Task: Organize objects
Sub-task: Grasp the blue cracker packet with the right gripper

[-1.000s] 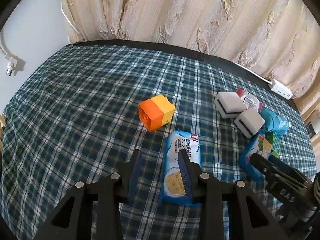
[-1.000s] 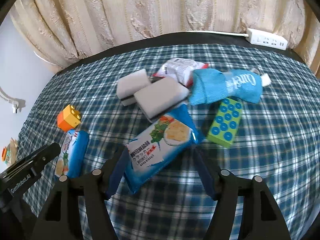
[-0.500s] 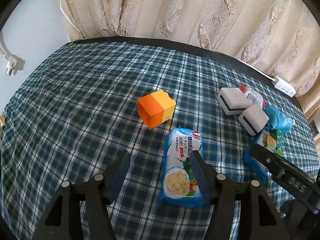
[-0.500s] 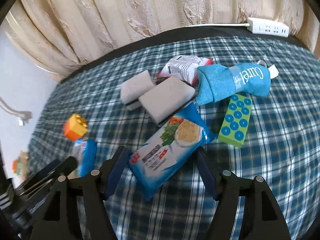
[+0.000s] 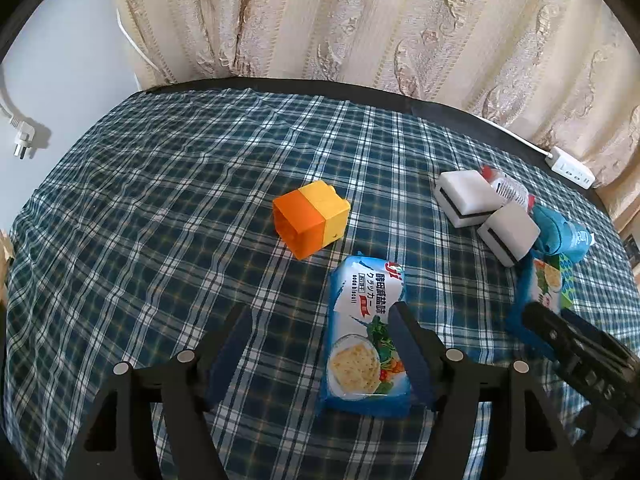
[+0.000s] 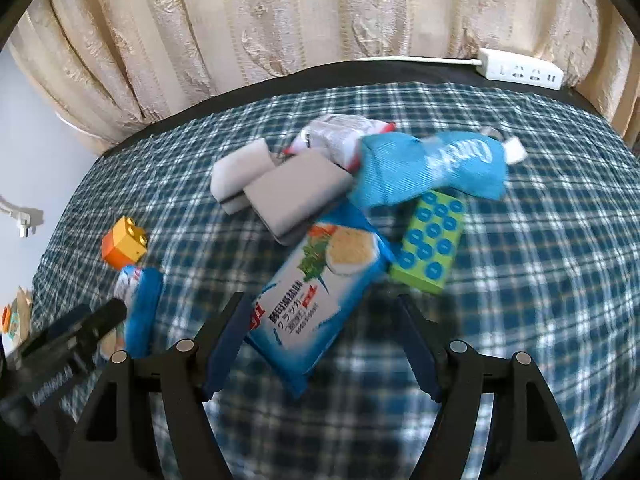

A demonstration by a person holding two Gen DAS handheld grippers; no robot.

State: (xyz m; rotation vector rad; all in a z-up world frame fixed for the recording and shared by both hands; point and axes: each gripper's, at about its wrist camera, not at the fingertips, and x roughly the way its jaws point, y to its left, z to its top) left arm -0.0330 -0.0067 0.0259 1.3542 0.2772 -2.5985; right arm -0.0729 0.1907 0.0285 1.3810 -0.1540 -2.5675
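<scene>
A blue cracker packet lies flat on the plaid cloth. My left gripper hovers over its left part, jaws opening. The right finger overlaps the packet and the left finger stands over bare cloth, with nothing gripped. A second cracker packet lies slanted between the fingers of my right gripper. Those jaws are opening too, and a gap shows on the right side. An orange and yellow block sits just beyond the first packet.
Two white sponges, a red and white sachet, a blue pouch and a green studded block cluster behind the second packet. A power strip lies at the table's far edge by the curtain.
The left jaws have spread wide apart, and the first packet now lies free on the cloth. The right jaws have widened slightly around the second packet.
</scene>
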